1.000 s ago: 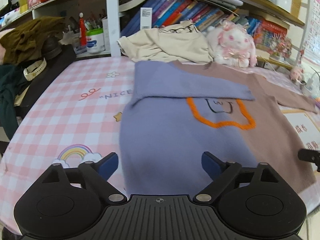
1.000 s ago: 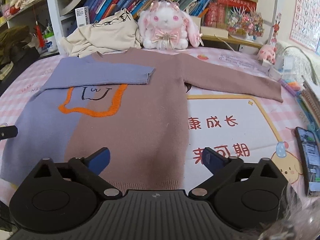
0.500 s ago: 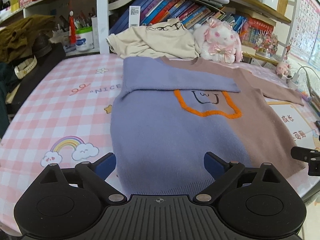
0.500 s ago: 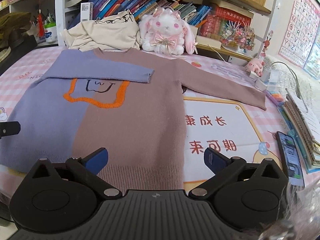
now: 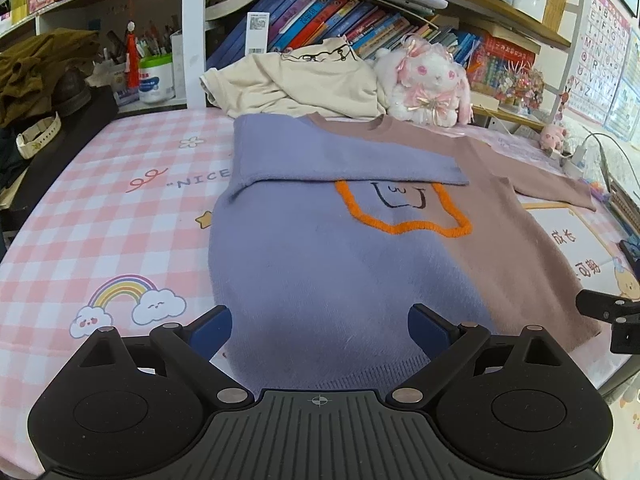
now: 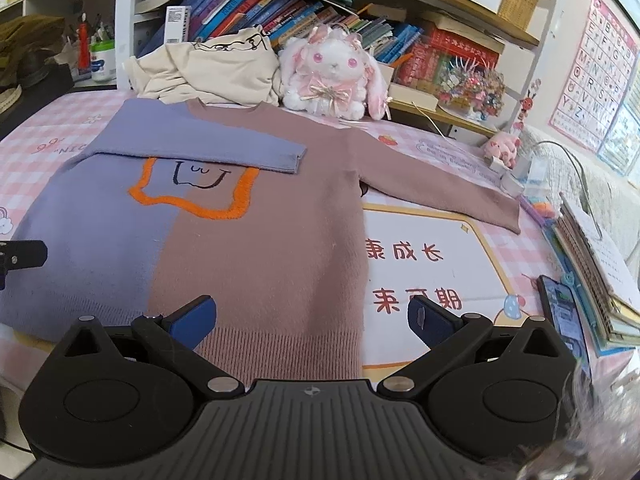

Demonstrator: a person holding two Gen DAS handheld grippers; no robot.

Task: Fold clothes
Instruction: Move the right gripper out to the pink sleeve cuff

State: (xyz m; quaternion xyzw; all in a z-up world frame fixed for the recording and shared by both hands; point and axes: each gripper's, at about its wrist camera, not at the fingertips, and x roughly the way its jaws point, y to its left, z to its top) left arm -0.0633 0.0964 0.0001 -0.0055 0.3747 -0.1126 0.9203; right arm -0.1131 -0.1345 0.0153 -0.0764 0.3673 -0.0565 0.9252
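Pink-checked cartoon tablecloth (image 5: 100, 216) under a crowded bookshelf carries the fuzzy two-tone knit sweater, lavender and dusty brown with an orange-outlined face (image 6: 248, 240), lying flat with its lavender sleeve (image 5: 344, 160) already folded across the chest and its brown sleeve (image 6: 440, 184) stretched out sideways. Both the left gripper (image 5: 320, 330) and right gripper (image 6: 312, 316) hover spread wide and empty just above the hem, so the brown sleeve looks due next: pinch the cuff and lay it flat across (no bunching). Near that cuff sit a white charger block (image 6: 512, 184), stacked notebooks (image 6: 592, 264) and a dark phone (image 6: 564, 312), while a cream shirt heap (image 6: 208, 72) and white-and-pink plush rabbit (image 6: 332, 72) crowd the collar.

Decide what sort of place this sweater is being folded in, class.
Probably a child's bedroom or study at home: a crammed bookshelf, a white-and-pink plush rabbit, an alphabet wall chart and a pink checked cartoon cloth.
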